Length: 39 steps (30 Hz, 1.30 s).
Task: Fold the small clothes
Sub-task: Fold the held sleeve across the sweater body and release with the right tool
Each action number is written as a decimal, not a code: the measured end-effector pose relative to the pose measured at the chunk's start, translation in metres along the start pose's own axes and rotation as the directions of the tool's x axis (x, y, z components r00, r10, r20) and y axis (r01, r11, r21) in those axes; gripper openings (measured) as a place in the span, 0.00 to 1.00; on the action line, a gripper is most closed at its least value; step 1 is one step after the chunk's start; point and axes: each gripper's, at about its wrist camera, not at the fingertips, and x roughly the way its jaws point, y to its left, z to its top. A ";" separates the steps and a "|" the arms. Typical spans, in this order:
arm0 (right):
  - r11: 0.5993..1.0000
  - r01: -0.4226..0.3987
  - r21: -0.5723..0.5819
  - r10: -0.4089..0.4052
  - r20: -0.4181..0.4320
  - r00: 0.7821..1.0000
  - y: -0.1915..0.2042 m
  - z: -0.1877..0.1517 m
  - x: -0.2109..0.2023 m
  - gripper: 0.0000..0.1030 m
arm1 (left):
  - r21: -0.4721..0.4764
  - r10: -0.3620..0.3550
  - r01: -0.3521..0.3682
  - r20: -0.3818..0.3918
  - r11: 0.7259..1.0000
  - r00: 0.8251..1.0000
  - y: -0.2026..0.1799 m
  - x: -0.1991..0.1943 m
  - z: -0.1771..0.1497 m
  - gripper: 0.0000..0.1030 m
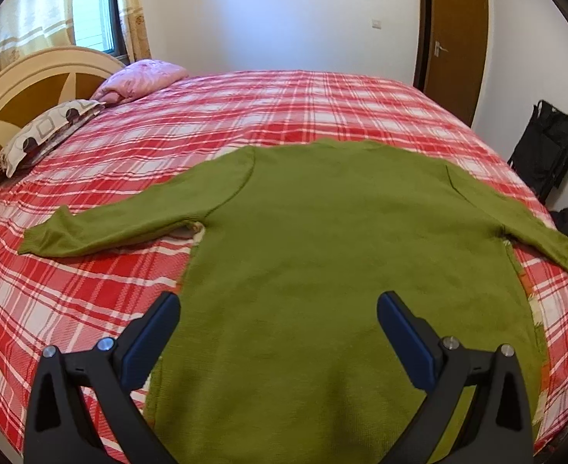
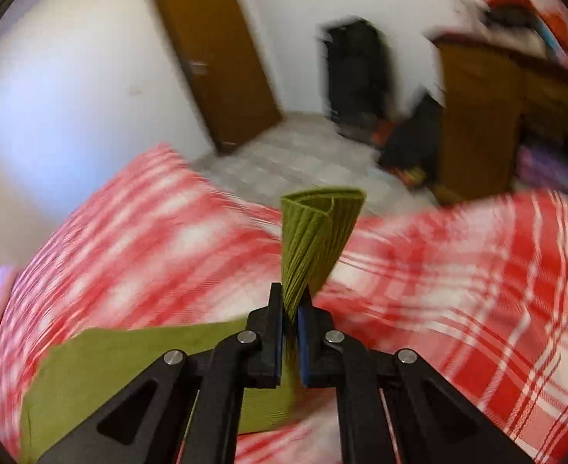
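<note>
Green ribbed cuff [image 2: 317, 232] of the olive knitted sweater [image 1: 322, 251] is sitting pinched in my right gripper [image 2: 291, 332], so I am aiming it squarely across the body while the left gripper [image 1: 278, 328], jaws wide, is hovering over the hem.

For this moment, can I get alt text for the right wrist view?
The right gripper has its jaws shut on the ribbed cuff of a green sweater, lifting the sleeve above a red plaid bedspread. The blurred background shows a brown door and white wall.

No readable text or labels anywhere
</note>
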 end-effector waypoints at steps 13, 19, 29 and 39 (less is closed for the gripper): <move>0.820 -0.450 -0.353 0.429 -0.141 0.892 0.292 -0.106 -0.053 0.05 | -0.121 0.033 -0.027 0.048 0.992 0.998 0.057 -0.012 0.002 1.00; 0.732 -0.489 -0.475 0.400 -0.282 0.872 0.372 -0.206 -0.026 0.05 | -0.174 0.058 -0.049 0.044 0.984 0.997 0.089 -0.009 -0.002 1.00; 0.668 -0.463 -0.583 0.346 -0.307 0.886 0.416 -0.280 -0.008 0.05 | -0.202 0.070 -0.066 0.014 0.977 0.997 0.122 0.015 -0.011 1.00; 0.570 -0.567 -0.595 0.352 -0.447 0.822 0.450 -0.310 -0.011 0.26 | -0.226 0.081 -0.080 -0.006 0.971 0.997 0.133 0.022 -0.014 1.00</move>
